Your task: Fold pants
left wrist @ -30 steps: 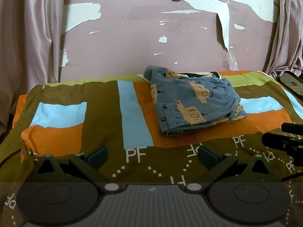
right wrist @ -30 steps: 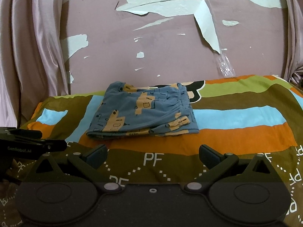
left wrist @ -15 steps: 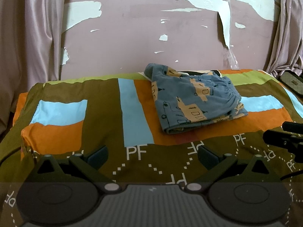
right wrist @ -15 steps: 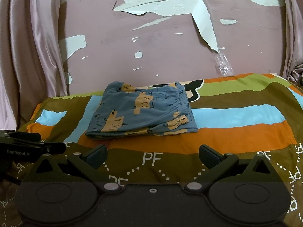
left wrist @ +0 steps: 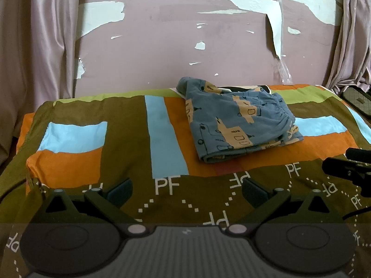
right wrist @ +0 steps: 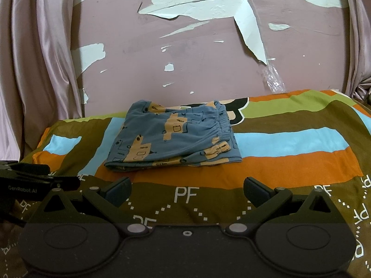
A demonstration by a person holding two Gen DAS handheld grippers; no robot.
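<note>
Folded pants rest on bed as both grippers hang back

The blue pants (left wrist: 238, 125), printed with tan shapes, lay folded into a compact stack on the far part of the bed (left wrist: 125, 139), close to the peeling pink wall (left wrist: 162, 46). The elastic waistband faced right in the right wrist view, and layered edges showed along the near side of the stack. The left gripper (left wrist: 186, 191) was held low and level over the near edge of the striped bedspread, its two fingers spread wide with nothing between them, well short of the garment. The right gripper (right wrist: 186, 191) sat in a matching pose, fingers parted and empty, pointed toward the pants (right wrist: 174, 139) from the near side. Each tool's dark body showed at the margin of the other's view, so they stood side by side. Pale curtains (right wrist: 46, 58) hung at both sides of the wall
</note>
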